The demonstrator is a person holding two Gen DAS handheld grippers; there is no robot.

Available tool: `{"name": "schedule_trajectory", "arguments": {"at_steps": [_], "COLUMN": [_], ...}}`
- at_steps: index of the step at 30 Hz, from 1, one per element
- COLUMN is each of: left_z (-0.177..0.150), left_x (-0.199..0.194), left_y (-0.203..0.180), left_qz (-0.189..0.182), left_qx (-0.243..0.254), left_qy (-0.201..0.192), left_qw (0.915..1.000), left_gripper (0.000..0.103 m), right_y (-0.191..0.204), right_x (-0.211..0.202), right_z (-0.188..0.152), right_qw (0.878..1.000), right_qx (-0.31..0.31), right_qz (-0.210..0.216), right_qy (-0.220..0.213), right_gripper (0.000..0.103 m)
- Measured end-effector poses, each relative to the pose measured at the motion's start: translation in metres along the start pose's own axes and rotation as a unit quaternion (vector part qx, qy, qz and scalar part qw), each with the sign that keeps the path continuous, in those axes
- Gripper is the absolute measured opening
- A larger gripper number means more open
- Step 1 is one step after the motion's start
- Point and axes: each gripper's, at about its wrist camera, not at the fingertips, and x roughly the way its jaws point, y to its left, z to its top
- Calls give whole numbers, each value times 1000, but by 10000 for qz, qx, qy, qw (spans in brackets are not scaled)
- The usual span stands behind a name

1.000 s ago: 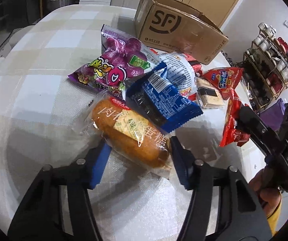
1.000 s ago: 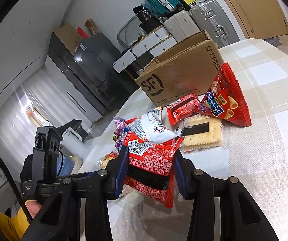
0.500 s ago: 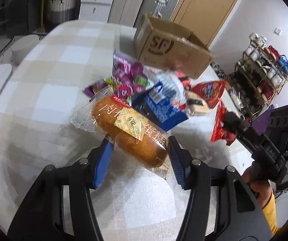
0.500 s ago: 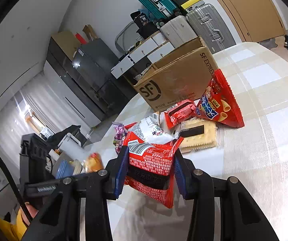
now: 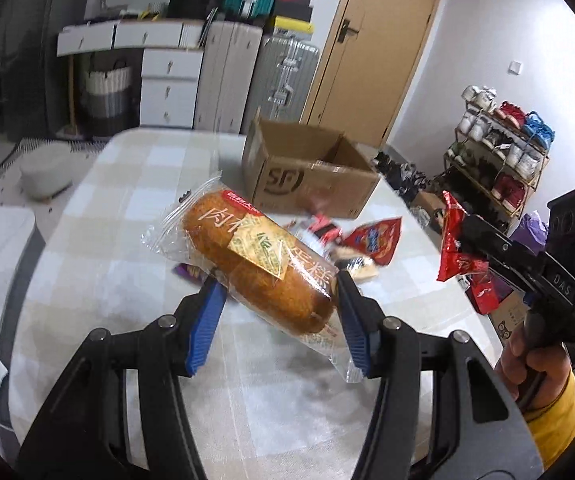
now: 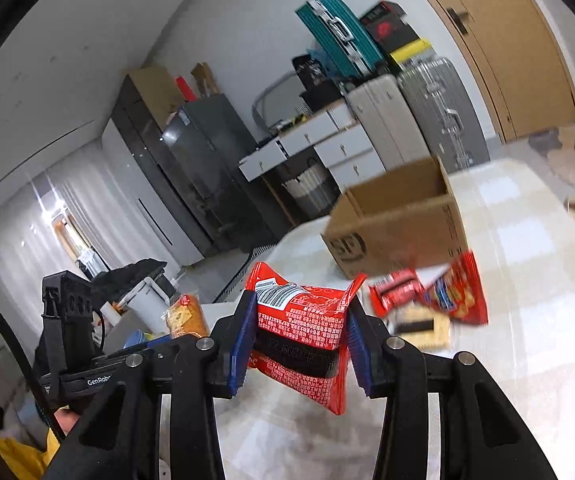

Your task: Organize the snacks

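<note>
Blue-padded left gripper (image 5: pixel 277 300) clamping a wrapped meat-floss cake (image 5: pixel 255 268) across its near end, holding it tilted in the air above the checked tablecloth (image 5: pixel 99 248). Right gripper (image 6: pixel 301 340) pinching a red snack packet (image 6: pixel 303 336) between both pads, barcode side up, likewise off the table; same packet (image 5: pixel 457 248) showing at the right in the left wrist view, clear of the table's right edge. Lying in a blurred pile on the cloth beyond both grippers: a red chip bag (image 5: pixel 375 240), a cracker sandwich pack (image 6: pixel 423 326), a small red bar wrapper (image 6: pixel 397 290), and a purple packet (image 5: pixel 189 272) peeking from under the cake. Standing behind the pile, near the table's far edge: an open SF cardboard box (image 5: pixel 307 172), flaps up, interior hidden. Rising further back against the wall: suitcases (image 5: pixel 283 76) and white drawers (image 5: pixel 167 84).
</note>
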Motion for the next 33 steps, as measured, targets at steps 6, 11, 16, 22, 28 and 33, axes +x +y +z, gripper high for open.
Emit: {"name": "schedule_trajectory", "arguments": {"at_steps": [6,11,16,22,28,33], "left_z": [22,43,74,123,171,207], "left_x": [-29,-48,-55,-41,-11,22], "left_y": [-8,-16,-30,-42,-51,-59], "left_qz": [-97,-194,-252,-318,-291,-316], "left_qx": [158,320,483,576,662,666], "left_qy": [-337,-506,-605,-616,-605,-497], "left_qw": [9993,9980,9967,9959,9955,9960], "left_gripper": [52,52,52,52,52,52], "right_y": [26,47,58,56,49,37], "right_x": [-11,-23,-26,-19,0,23], "right_z": [19,42,71,104,137,162], "right_qw": [9996,9982,9968,9966,9961,9965], "right_qx": [-285,-558,-734,-734,-818,-785], "right_qz": [4,-26,-38,-5,-81,-87], "right_qy": [-52,-197,-297,-372,-320,-266], "right_gripper": [42,42,42,42,42,42]}}
